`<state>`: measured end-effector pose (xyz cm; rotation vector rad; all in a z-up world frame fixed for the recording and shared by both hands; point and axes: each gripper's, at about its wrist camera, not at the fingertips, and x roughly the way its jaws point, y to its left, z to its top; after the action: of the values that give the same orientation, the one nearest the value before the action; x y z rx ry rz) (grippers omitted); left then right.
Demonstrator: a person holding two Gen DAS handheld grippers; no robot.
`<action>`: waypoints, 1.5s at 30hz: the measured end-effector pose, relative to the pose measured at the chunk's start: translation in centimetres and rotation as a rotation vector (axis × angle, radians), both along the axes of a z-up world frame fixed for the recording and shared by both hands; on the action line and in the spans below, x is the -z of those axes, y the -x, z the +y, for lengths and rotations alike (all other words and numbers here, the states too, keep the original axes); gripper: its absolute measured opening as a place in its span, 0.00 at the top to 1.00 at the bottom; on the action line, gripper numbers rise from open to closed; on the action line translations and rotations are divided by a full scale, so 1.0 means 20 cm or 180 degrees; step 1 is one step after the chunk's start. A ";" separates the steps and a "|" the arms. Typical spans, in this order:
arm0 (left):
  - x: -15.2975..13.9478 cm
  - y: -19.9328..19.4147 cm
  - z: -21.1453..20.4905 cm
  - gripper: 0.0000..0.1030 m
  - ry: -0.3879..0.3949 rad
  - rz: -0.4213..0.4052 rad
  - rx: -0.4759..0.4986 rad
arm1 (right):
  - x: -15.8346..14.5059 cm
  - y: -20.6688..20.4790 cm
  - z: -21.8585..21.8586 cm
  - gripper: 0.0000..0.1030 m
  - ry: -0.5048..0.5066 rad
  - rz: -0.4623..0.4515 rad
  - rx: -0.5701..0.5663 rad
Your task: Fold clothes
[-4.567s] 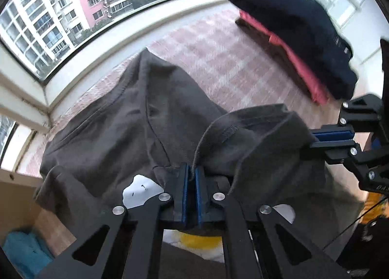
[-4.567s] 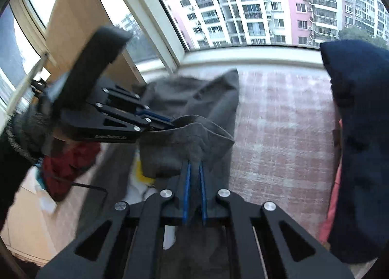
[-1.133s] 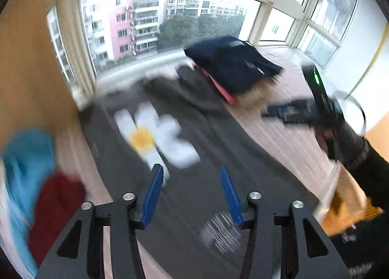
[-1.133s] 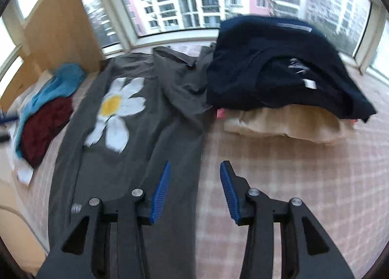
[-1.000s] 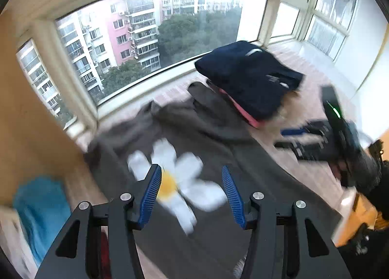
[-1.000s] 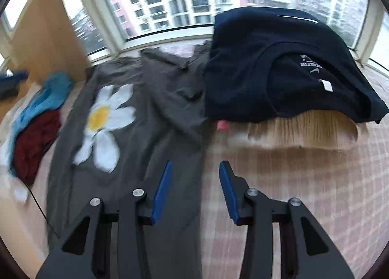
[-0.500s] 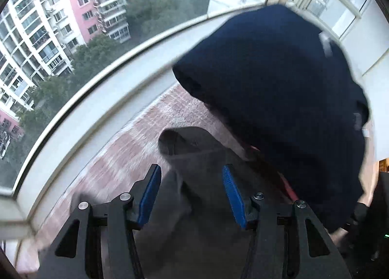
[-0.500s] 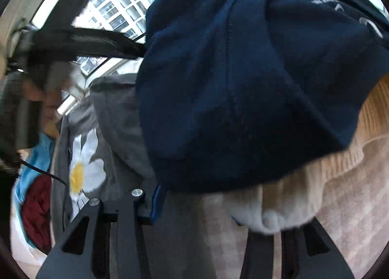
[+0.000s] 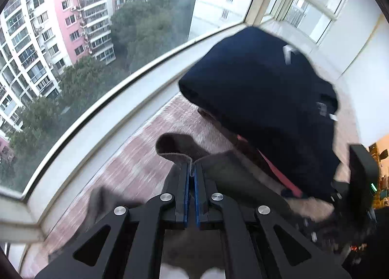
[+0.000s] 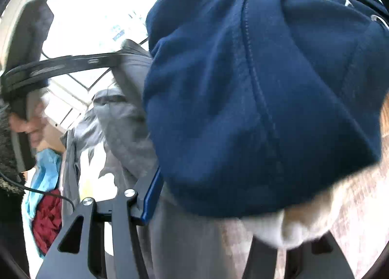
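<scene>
A grey T-shirt (image 9: 226, 177) lies on a checked mat, its far sleeve up against a pile topped by a navy sweatshirt (image 9: 262, 99). My left gripper (image 9: 191, 169) is shut on the sleeve's hem, which stands up in a fold. In the right wrist view the left gripper (image 10: 119, 56) pinches the same grey T-shirt (image 10: 131, 133). My right gripper (image 10: 214, 181) is pushed in at the pile's near corner and its jaws are opening. The navy sweatshirt (image 10: 255, 84) and a cream garment (image 10: 304, 218) sit between them. Only its left blue pad (image 10: 152, 196) shows; the other finger is hidden under the cream cloth.
A white window sill (image 9: 109, 121) curves close behind the checked mat (image 9: 136, 157). A pink garment's edge (image 9: 279, 174) peeps from under the pile. Light blue cloth (image 10: 46, 174) and dark red cloth (image 10: 48, 215) lie left of the shirt, beside a person's sleeve.
The left gripper came down from above the flat shirt to its far sleeve and shut on the hem. The right gripper pushed in low against the pile and its jaws spread wider.
</scene>
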<state>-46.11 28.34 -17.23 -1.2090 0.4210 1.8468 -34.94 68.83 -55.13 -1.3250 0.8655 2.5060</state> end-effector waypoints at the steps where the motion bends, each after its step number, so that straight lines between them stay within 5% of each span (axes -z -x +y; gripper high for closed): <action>1: -0.02 -0.04 -0.07 0.97 -0.0019 0.0005 0.0005 | -0.01 -0.01 -0.01 0.51 -0.0015 0.0007 -0.0043; 9: 0.22 -0.18 -0.50 0.97 0.0412 -0.0209 -0.0168 | -0.14 0.08 -0.14 0.51 -0.0101 0.0129 -0.0501; 20: 0.25 -0.19 -0.54 0.97 0.0263 -0.0240 -0.0214 | -0.21 0.52 -0.34 0.53 -0.0528 0.0137 -0.1364; 26: 0.24 -0.10 -0.63 0.93 0.0209 -0.0253 -0.0275 | -0.18 0.61 -0.43 0.84 -0.0563 0.0088 -0.1644; 27: 0.24 -0.09 -0.64 0.93 0.0203 -0.0259 -0.0309 | -0.18 0.61 -0.44 0.95 -0.0581 0.0117 -0.1670; 30: 0.21 -0.08 -0.68 0.78 0.0169 -0.0268 -0.0410 | -0.23 0.57 -0.45 0.95 -0.0601 0.0222 -0.1669; 36: 0.13 -0.07 -0.75 0.74 0.0070 -0.0246 -0.0514 | -0.29 0.49 -0.36 0.95 -0.0693 0.0212 -0.1542; 45: 0.20 0.04 -0.57 0.66 0.0057 -0.0401 -0.0361 | -0.26 0.50 -0.37 0.95 -0.0670 0.0165 -0.1628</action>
<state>-46.83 16.95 -21.20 -1.3775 0.3049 1.8529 -45.03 61.44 -49.94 -1.5688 0.2738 2.9116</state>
